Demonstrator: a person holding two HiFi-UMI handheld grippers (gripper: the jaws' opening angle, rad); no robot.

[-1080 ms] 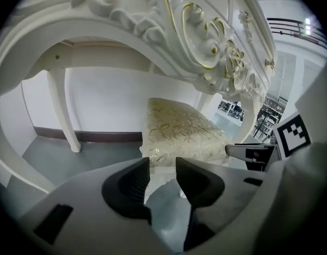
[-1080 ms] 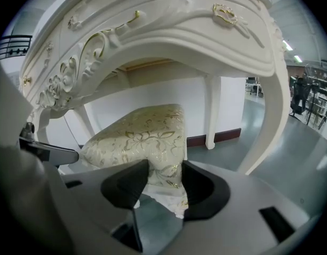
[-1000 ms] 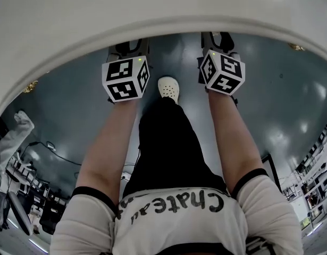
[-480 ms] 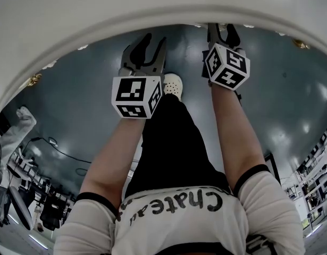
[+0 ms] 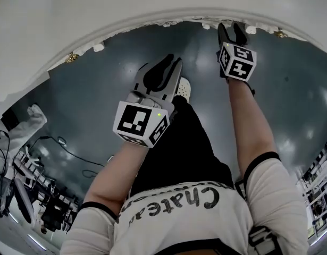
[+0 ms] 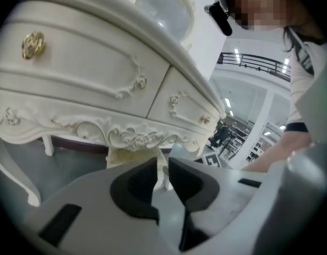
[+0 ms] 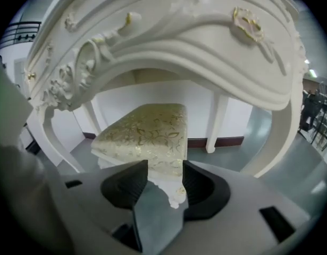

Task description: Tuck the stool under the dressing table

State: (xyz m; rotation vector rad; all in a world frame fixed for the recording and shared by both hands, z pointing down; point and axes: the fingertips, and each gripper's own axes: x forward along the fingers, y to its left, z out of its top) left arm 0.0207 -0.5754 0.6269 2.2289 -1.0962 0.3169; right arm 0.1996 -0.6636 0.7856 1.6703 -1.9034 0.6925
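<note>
**Caller:** What is sitting nearest to you?

**Operator:** I am looking down over my pale shirt and black trousers at the two grippers. The left gripper is hanging in mid-air above the dark floor, touching nothing. Its jaws are closing, with only a narrow slit showing, and nothing is sitting between them.

**Caller:** And the other one?

**Operator:** The right gripper is reaching farther ahead, its tips lying at the curved rim of the dressing table. Its jaws are standing apart, released. In the right gripper view the near corner of the stool is showing through the gap, but it is lying beyond the pads and they are not pinching it.

**Caller:** Where is the stool standing?

**Operator:** It is standing on the floor under the dressing table's arch, between the white legs. Its cream cushion is patterned with gold leaves. In the left gripper view I am seeing only a sliver of it below the carved apron.

**Caller:** What is lying beyond that?

**Operator:** I am seeing white drawer fronts, one bearing a gold handle. An oval mirror is rising at the back of the table top.
</note>
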